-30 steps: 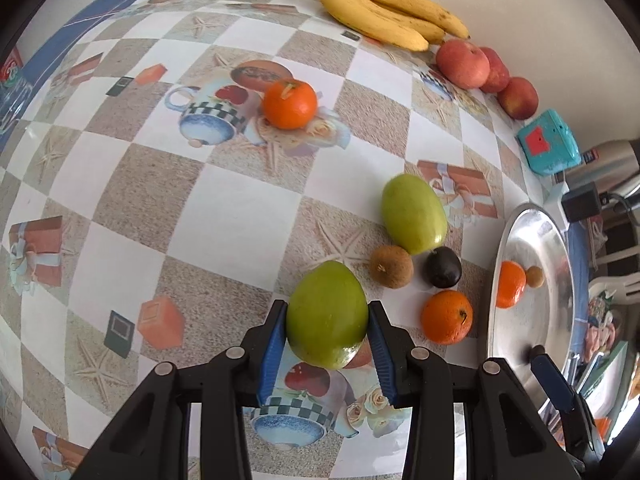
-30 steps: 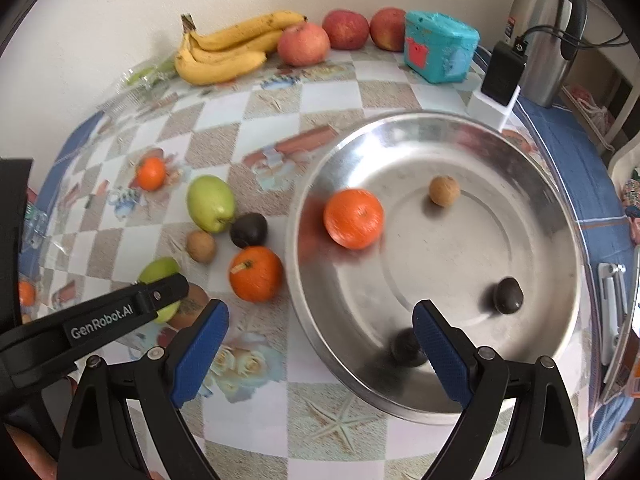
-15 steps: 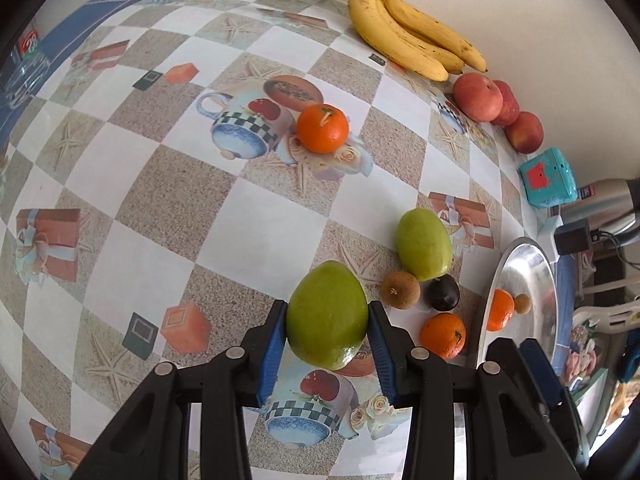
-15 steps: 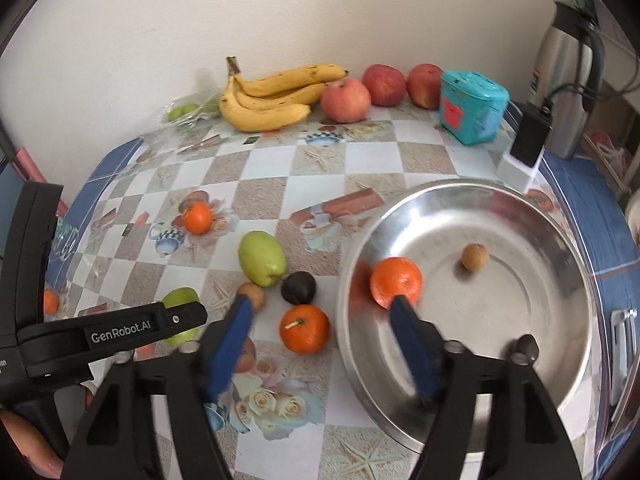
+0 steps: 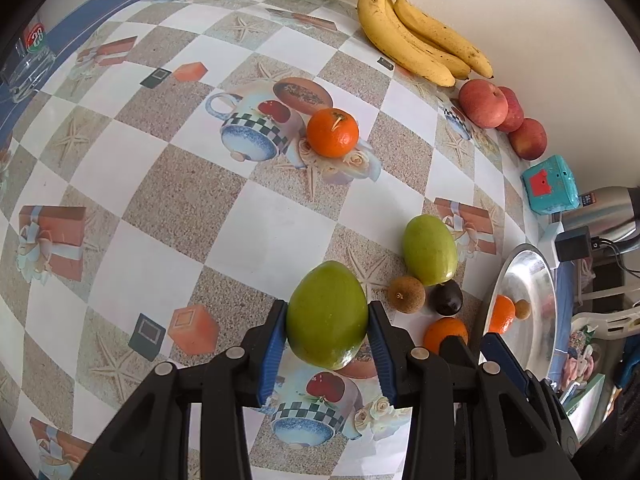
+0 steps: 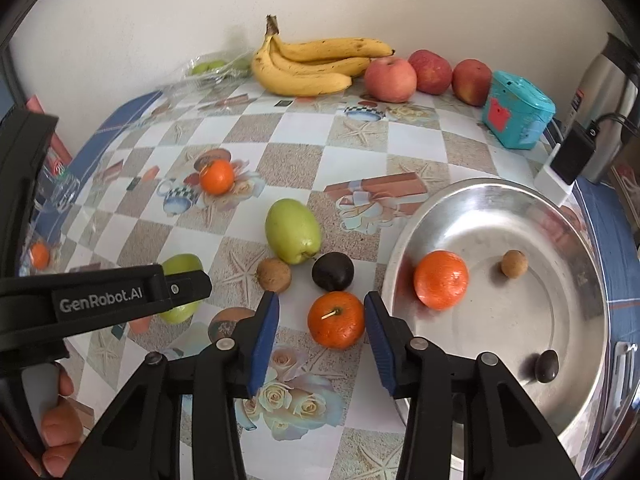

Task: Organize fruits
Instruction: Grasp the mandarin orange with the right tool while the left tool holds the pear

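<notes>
Fruit is being gathered two pieces at once. The orange (image 6: 337, 320) on the table sits low in the centre of the right wrist view, just left of the steel bowl (image 6: 580, 408), and the right gripper (image 6: 318, 334) has just been closing around it: a second ago its jaws were spread wide over the bowl, and now they are framing the orange, the right pad at or almost at the peel, the left pad with a sliver of tablecloth showing beside it. Whether the pads are pressing yet cannot be told, so this is looking like a grasp being started rather than finished.

The bowl already holds another orange (image 6: 441, 279), a small brown fruit (image 6: 514, 264) and a dark one (image 6: 547, 366), so the job is judged to be partly done.

In the lower middle of the left wrist view, the left gripper (image 5: 327, 330) is clamping a green mango (image 5: 327, 314) between both blue pads; its width has not changed over the last second and the fruit is sitting as before. A second green mango (image 5: 429, 249), a brown fruit (image 5: 406, 294) and a dark fruit (image 5: 445, 298) are lying close together right of centre, and a lone orange (image 5: 332, 132) is resting farther up the checked tablecloth (image 5: 132, 184).

Bananas (image 6: 316, 64) and apples (image 6: 428, 72) are lined along the wall at the top of the right view
</notes>
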Tool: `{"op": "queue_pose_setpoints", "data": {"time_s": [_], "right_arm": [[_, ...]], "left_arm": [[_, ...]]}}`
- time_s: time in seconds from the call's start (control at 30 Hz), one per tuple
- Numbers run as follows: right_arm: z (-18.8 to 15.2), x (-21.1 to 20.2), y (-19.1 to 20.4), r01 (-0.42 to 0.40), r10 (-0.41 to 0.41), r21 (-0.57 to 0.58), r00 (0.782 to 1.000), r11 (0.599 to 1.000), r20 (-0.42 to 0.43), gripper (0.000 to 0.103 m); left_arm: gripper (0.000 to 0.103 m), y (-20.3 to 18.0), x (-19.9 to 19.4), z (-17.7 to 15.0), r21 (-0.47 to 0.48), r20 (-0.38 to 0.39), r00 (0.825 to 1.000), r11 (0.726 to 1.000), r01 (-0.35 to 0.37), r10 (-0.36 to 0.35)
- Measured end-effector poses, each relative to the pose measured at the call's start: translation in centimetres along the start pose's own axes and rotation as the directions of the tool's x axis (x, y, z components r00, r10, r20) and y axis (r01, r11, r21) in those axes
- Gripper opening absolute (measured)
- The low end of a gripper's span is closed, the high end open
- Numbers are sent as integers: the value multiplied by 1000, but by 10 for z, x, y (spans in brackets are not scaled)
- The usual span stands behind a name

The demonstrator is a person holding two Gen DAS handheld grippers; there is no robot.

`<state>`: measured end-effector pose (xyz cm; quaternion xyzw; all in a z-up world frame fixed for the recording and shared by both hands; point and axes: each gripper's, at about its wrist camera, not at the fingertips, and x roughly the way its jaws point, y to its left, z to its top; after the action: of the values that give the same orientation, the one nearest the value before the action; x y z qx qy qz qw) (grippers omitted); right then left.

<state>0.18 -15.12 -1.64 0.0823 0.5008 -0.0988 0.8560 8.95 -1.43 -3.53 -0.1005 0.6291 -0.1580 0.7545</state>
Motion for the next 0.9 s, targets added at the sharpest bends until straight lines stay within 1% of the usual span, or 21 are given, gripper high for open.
{"op": "queue_pose_setpoints", "data": {"time_s": [0.17, 0.27, 0.4, 0.53, 0.6, 0.63, 0.77, 0.9], "right_arm": [[1, 8, 4, 54, -55, -39, 998, 998, -22, 44], [0, 12, 7, 72, -74, -60, 997, 996, -35, 44], [-1, 18, 14, 113, -119, -108, 992, 988, -45, 43], [-4, 24, 22, 167, -178, -173, 983, 971, -52, 42], [-6, 27, 26, 198, -213, -207, 975, 958, -54, 39], [-7, 29, 27, 214, -231, -225, 972, 951, -52, 39], [-9, 30, 31, 238, -256, -253, 966, 938, -43, 38], [-10, 30, 31, 228, -244, -231, 969, 946, -45, 37]], "left_arm": [[42, 1, 1, 0, -4, -2, 1000, 1000, -1, 1], [42, 1, 1, 0, -4, -2, 1000, 1000, -1, 1], [42, 1, 1, 0, -6, -3, 1000, 1000, -2, 2], [42, 2, 2, 0, -12, -4, 1000, 1000, -2, 2], [42, 2, 2, 0, -12, -4, 1000, 1000, -2, 2], [42, 2, 2, 0, -11, -4, 1000, 1000, -2, 2], [42, 4, 2, 0, -19, -4, 1000, 1000, -5, 5], [42, 5, 1, 0, -24, 0, 1000, 1000, -8, 8]]}}
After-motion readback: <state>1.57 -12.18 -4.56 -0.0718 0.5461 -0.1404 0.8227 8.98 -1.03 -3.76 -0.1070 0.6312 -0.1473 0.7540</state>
